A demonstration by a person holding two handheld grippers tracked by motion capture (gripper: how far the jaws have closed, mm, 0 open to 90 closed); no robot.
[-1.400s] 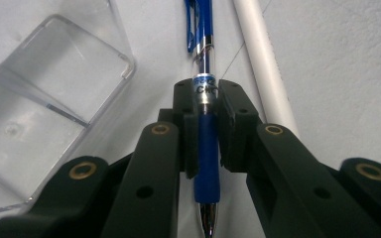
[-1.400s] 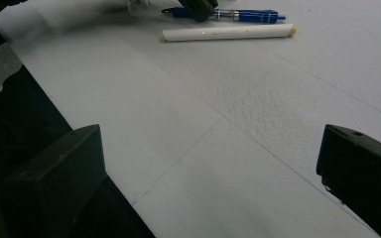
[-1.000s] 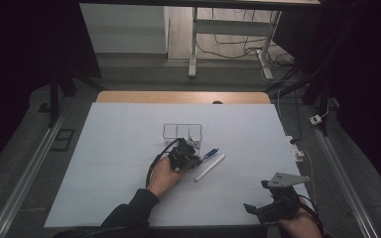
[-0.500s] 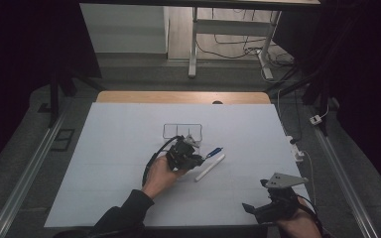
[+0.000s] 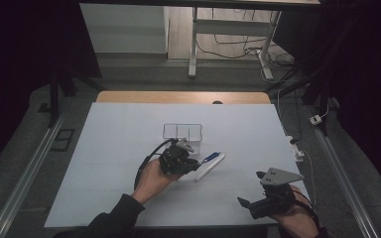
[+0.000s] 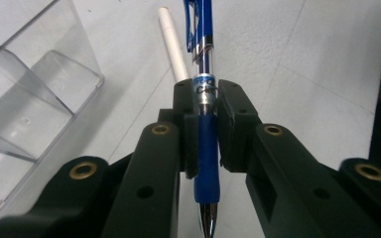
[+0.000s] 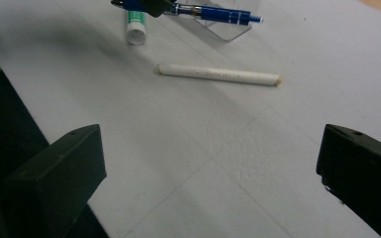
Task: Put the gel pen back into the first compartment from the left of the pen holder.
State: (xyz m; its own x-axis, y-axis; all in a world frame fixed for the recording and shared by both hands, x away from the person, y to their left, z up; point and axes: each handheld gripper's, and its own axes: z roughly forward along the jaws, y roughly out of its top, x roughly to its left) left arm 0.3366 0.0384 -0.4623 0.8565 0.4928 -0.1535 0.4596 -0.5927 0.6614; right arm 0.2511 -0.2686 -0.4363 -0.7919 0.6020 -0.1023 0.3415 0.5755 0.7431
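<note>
Nearest the person's edge of the white table (image 5: pixel 109 148), the right gripper (image 5: pixel 250 206) sat in the right hand at the lower right of the high view, its 2 black jaws standing wide apart with nothing but bare table between them, as the right gripper view made plain. It was well apart from the other things.

Farther in, near the middle of the table, the left gripper (image 6: pixel 208 106) was held in the left hand (image 5: pixel 151 176). Its jaws were clamped on a blue pen (image 6: pixel 207 144), the pads pressing on the barrel from both sides at the blue grip and the clear section just above it. The pen ran lengthwise between the jaws, its metal tip toward the camera and its blue clip end pointing away. In the right gripper view it hung level above the table, clear of the surface.

Just beside and below the pen, a white pen (image 7: pixel 218 74) lay flat on the table. Near it lay a white tube with a green band (image 7: pixel 135 27).

Beyond those stood a clear plastic organizer (image 5: pixel 182 131) with 3 compartments, upright on the table, close to the left gripper.
</note>
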